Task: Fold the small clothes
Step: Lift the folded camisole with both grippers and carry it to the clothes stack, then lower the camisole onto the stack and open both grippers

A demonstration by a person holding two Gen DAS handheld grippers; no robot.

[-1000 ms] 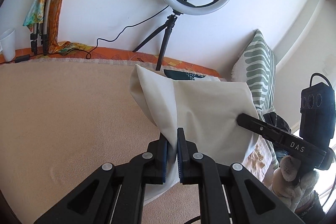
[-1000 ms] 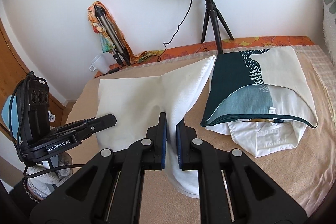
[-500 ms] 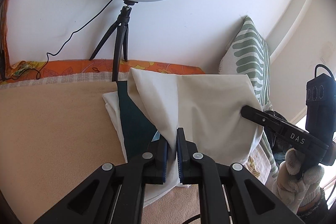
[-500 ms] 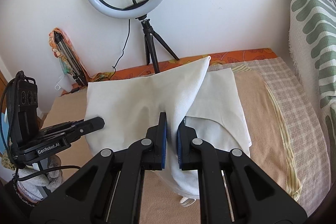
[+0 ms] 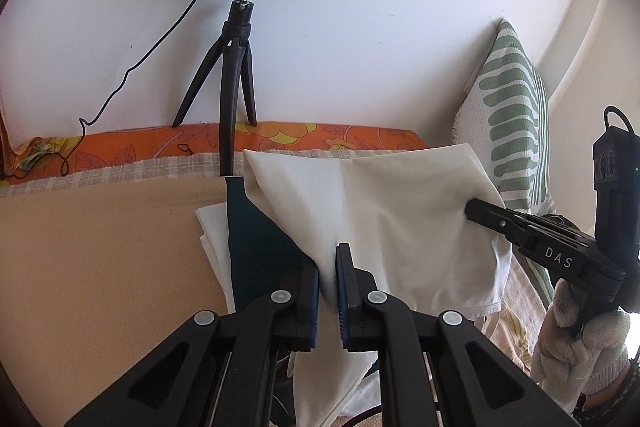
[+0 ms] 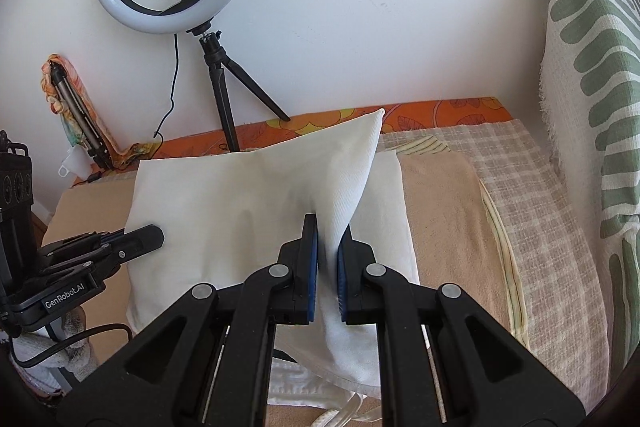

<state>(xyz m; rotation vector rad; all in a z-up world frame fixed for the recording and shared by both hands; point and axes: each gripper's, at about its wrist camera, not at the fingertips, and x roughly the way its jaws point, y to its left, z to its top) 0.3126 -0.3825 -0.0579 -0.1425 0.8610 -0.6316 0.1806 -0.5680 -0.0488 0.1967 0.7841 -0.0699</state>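
A folded cream-white garment (image 5: 384, 223) (image 6: 240, 203) hangs stretched between both grippers above a pile of folded clothes. My left gripper (image 5: 328, 259) is shut on its near edge, with fabric pinched between the blue pads. My right gripper (image 6: 328, 231) is likewise shut on the cloth, and shows at the right of the left wrist view (image 5: 476, 207). Under the garment lies the pile: a dark teal piece (image 5: 256, 239) and white cloth (image 5: 216, 247). In the right wrist view a white folded layer (image 6: 388, 203) peeks out beneath, and the left gripper (image 6: 156, 235) shows at the left.
A ring light on a black tripod (image 5: 236, 75) (image 6: 216, 75) stands at the back against the white wall. A green-and-white cushion (image 5: 512, 123) (image 6: 592, 107) leans at the right. The beige bed cover (image 5: 92, 267), a checked blanket (image 6: 532, 211) and an orange floral strip (image 5: 160, 143) surround the pile.
Both grippers have carried the cream garment sideways to the right, from the bare beige cover to above the pile of folded clothes, which it now mostly hides. Both grips stayed shut.
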